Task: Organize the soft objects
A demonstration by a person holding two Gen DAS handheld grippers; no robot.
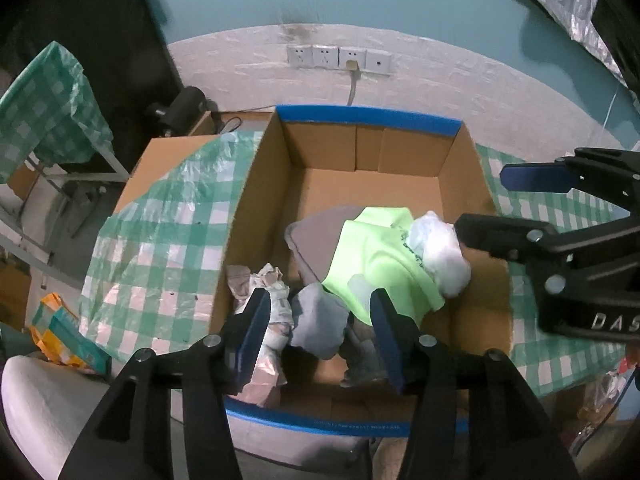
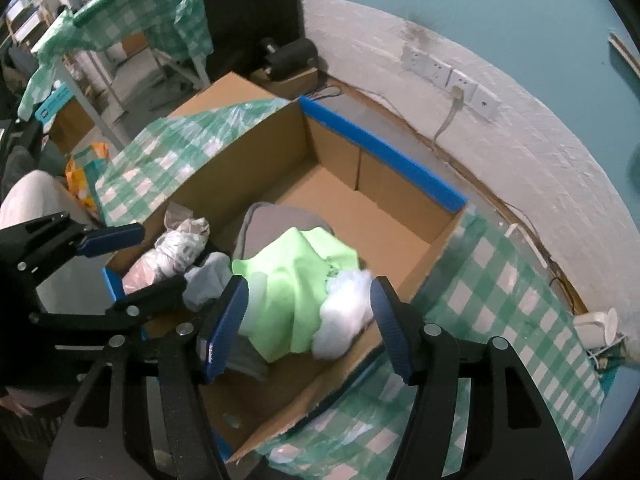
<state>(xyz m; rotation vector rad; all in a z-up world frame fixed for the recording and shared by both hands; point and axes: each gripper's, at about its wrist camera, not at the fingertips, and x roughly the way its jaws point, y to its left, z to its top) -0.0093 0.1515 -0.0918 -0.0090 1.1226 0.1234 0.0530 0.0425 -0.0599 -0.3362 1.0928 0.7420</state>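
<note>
both claws (image 1: pixel 318 330) (image 2: pixel 308 320) hang released over the box (image 2: pixel 400 184). green shirt (image 2: pixel 288 280) under the right claw looks floppy, so pinch a bunched fold.

The lime-green garment (image 1: pixel 376 256) covers most of a grey cloth (image 1: pixel 320 236) in the cardboard box (image 1: pixel 256 200), and its dark print is too small to read; the left tool (image 1: pixel 318 334) hides part of the pale grey cloth (image 1: pixel 320 320) and the crumpled wrapped bundle (image 1: pixel 276 304) by the box's near wall; the white plastic bag (image 2: pixel 344 312) is blurred in the right wrist view; the right tool (image 2: pixel 306 326) blocks the garment's near edge; the bench (image 1: pixel 160 240) is cut off under its checked cover.
</note>
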